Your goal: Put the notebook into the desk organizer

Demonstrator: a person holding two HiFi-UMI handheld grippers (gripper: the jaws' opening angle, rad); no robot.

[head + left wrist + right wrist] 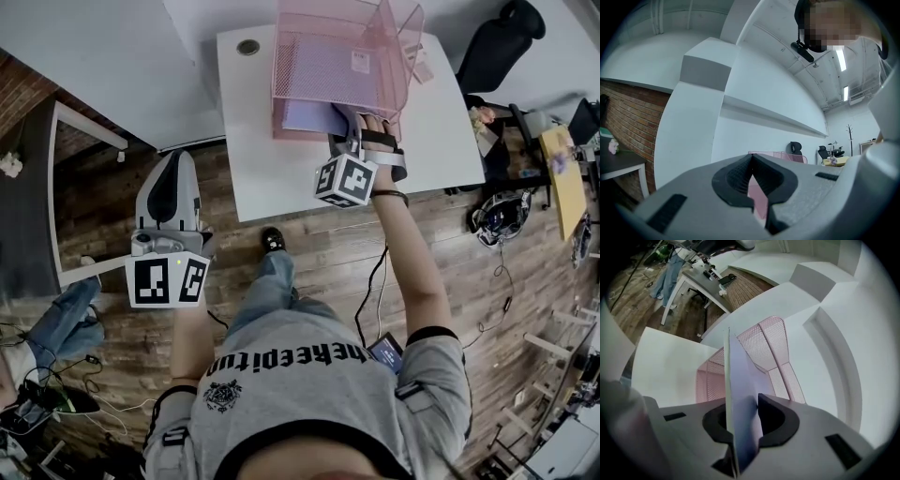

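fingers of the right gripper clamp narrowly on the notebook at the desk organizer, left gripper fingers touching, empty

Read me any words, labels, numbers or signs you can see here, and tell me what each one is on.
Shirt print: curved row of letters, upside down and creased, no sure reading.
White tag on the desk organizer: too small to read.
Marker cube on the left gripper, marker cube on the right gripper: black-and-white squares only, no words.
Notebook: no print shows.
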